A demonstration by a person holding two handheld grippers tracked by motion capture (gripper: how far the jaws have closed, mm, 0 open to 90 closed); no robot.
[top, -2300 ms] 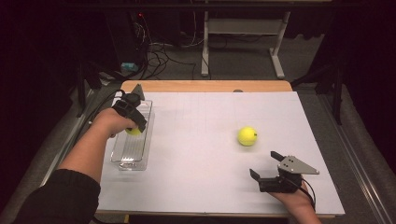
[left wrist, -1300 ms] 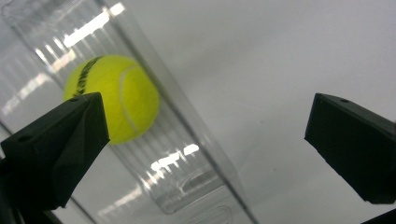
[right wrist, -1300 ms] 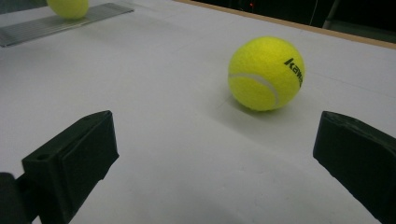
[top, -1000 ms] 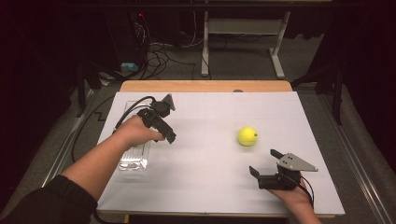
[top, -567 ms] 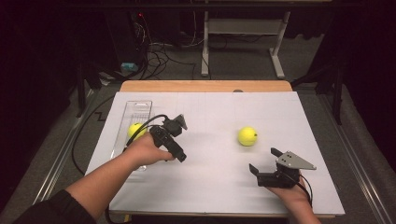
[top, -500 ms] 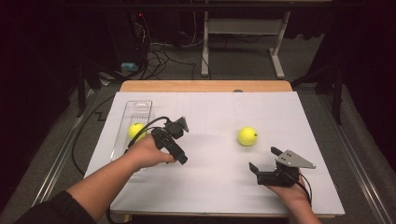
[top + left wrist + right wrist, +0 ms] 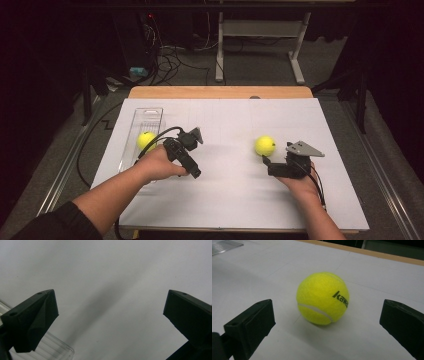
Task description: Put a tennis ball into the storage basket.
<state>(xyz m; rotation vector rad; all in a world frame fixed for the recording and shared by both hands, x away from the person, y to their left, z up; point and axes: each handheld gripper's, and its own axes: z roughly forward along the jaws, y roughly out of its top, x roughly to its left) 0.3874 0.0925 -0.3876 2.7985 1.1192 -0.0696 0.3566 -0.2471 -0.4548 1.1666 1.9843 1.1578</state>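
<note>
The left gripper [image 7: 186, 150], jaws wide and empty, has left one ball [image 7: 145, 140] in the tray [image 7: 150, 114] near the tabletop's left edge, while the wide-open right gripper [image 7: 274, 165] has closed in on the second ball [image 7: 322, 298], probably next.

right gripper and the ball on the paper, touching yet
Apart. In the right gripper view the right gripper is open, and white paper shows between each jaw and the ball.

Bare white counter [image 7: 225, 120] lies open across the middle and far side. A tennis ball [image 7: 265, 146] stands right of centre; a clear tray [image 7: 145, 117] lines the left.
</note>
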